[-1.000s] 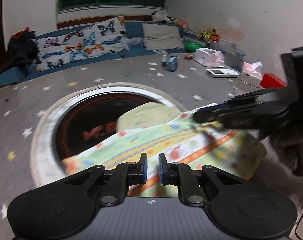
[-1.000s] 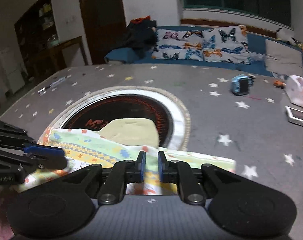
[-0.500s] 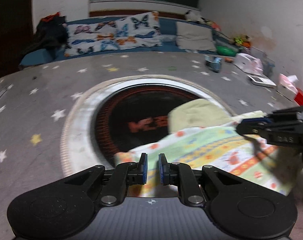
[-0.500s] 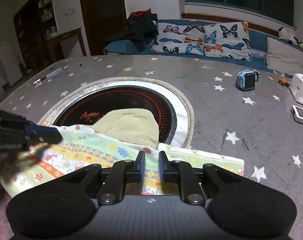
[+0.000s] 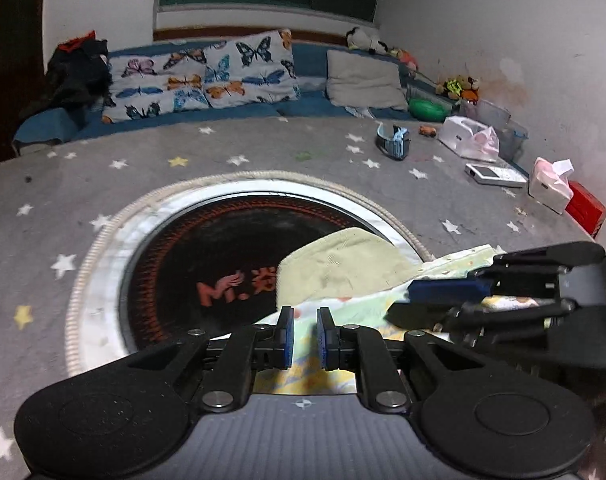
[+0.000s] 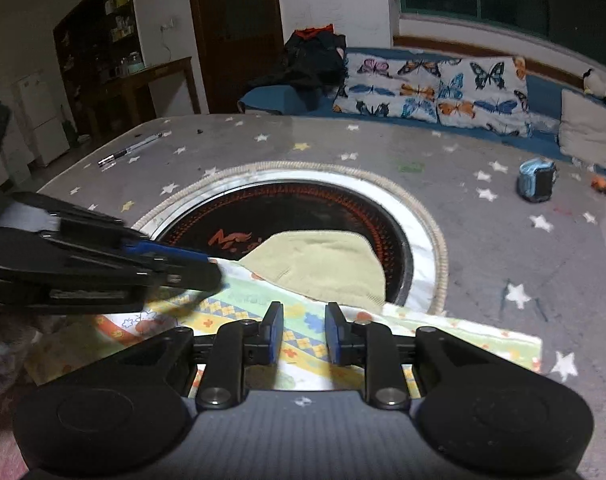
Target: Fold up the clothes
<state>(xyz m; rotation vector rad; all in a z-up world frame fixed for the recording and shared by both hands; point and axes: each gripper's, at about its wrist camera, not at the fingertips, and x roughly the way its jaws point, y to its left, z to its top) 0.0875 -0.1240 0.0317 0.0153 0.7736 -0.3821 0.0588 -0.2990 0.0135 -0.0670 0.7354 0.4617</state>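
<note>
A colourful patterned child's garment [image 6: 455, 330] with a pale yellow-green part [image 6: 323, 260] lies on the grey star-print table, partly over a round black hotplate [image 6: 303, 208]. It also shows in the left wrist view [image 5: 355, 308]. My left gripper [image 5: 303, 338] hovers over the garment's near edge with a narrow gap between its pads and nothing clearly pinched. My right gripper [image 6: 303, 332] is open above the patterned cloth. The right gripper shows at the right of the left wrist view [image 5: 435, 300], and the left gripper shows at the left of the right wrist view [image 6: 207, 268].
On the table stand a blue watch-like gadget [image 5: 393, 142], a tissue box [image 5: 551, 184], a red box [image 5: 585, 208], a white device [image 5: 491, 174] and a plastic bag [image 5: 469, 138]. A pen [image 6: 129, 152] lies at the far left. A sofa with butterfly cushions [image 6: 439, 88] runs behind.
The right gripper's jaws have opened wider. Both grippers have drawn closer together over the garment, and the left gripper has swung right over the cloth's edge.
</note>
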